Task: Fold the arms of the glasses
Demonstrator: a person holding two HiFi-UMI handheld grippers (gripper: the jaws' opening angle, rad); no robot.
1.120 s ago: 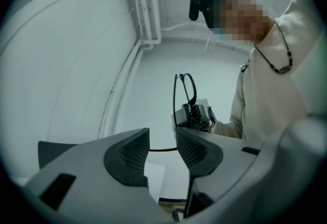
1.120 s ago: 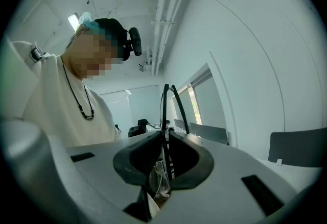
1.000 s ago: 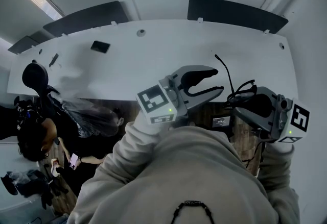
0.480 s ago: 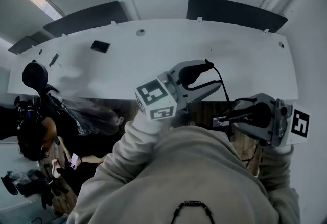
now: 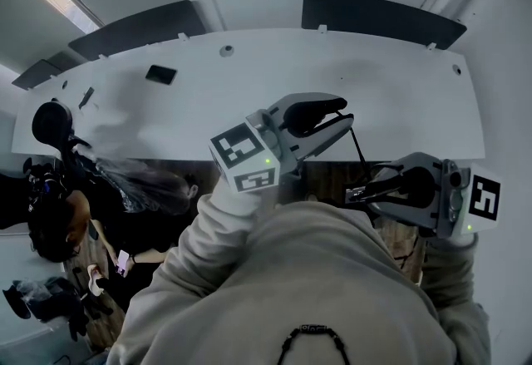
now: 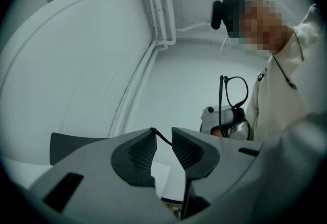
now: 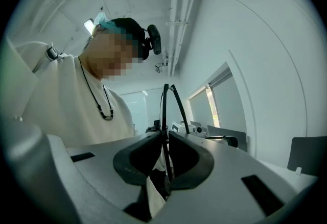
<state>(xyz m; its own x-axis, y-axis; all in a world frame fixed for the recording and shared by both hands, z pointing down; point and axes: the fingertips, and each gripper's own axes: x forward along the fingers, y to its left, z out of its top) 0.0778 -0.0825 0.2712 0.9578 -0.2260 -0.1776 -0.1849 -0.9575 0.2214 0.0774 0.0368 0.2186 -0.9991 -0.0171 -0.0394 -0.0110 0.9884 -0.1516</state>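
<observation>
– Since a second ago the left tool (image 5: 347,111) stood wide open with nothing in it, what is different now?

– Its jaws have just been closing. The free arm (image 6: 162,139) of the glasses (image 6: 236,93) lies across the narrow gap between them, and its tip touches both pads. I read that as a pinch, though a light one.

– And the right tool (image 5: 362,187)?

– No change there. It is clamped tight on the front of the frame, which stands edge-on between its jaws. So the glasses hang in the air between the two tools, in front of the person's chest and off the table (image 5: 399,81).

– What does that mean for the fold?

– The arm is caught at its far end while the front is fixed, so I judge the swing toward the lenses can begin. The arm stretches out from the frame and is not yet folded.

– How will it handle?

– Frame and arm are thin, black and smooth, probably plastic. The arm is a slender rod with a hooked tip, so it may slip or flex under a light pinch. The lenses are clear and rounded. The pads are dark and finely ribbed, which should help the hold. The tool bodies are matte grey, and the table is smooth and white.
</observation>
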